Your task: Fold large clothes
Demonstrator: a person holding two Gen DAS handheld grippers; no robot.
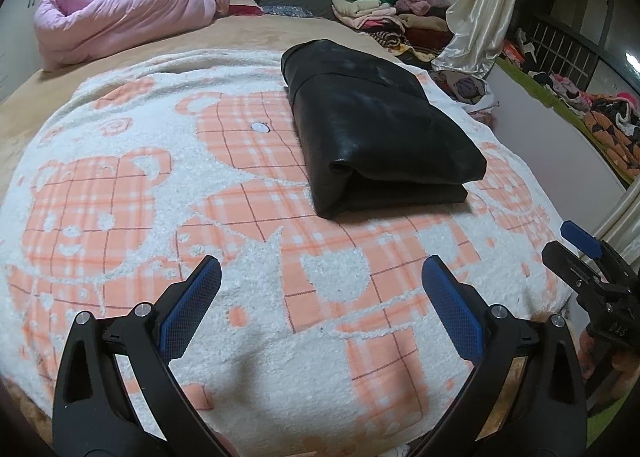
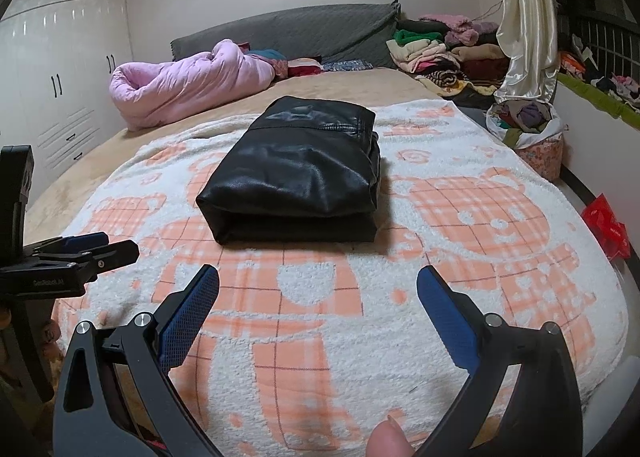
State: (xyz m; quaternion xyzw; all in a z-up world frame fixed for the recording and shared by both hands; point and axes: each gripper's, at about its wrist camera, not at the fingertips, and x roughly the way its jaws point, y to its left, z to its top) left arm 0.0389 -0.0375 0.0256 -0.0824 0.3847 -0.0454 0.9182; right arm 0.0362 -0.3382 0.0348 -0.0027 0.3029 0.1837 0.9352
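A black leather garment (image 1: 372, 125) lies folded into a thick rectangle on a white and orange bear-pattern blanket (image 1: 160, 193). It also shows in the right wrist view (image 2: 296, 173), on the blanket (image 2: 460, 217). My left gripper (image 1: 322, 273) is open and empty, hovering over the blanket's near part, short of the garment. My right gripper (image 2: 318, 281) is open and empty too, near the front edge. The right gripper shows at the right edge of the left wrist view (image 1: 580, 253); the left gripper shows at the left edge of the right wrist view (image 2: 86, 247).
A rolled pink quilt (image 2: 188, 85) lies at the far left of the bed, before a grey headboard (image 2: 296, 29). Piles of clothes (image 2: 436, 53) sit at the far right, beside a cream curtain (image 2: 528, 25) and a basket of clothes (image 2: 532, 133). White wardrobes (image 2: 60, 69) stand left.
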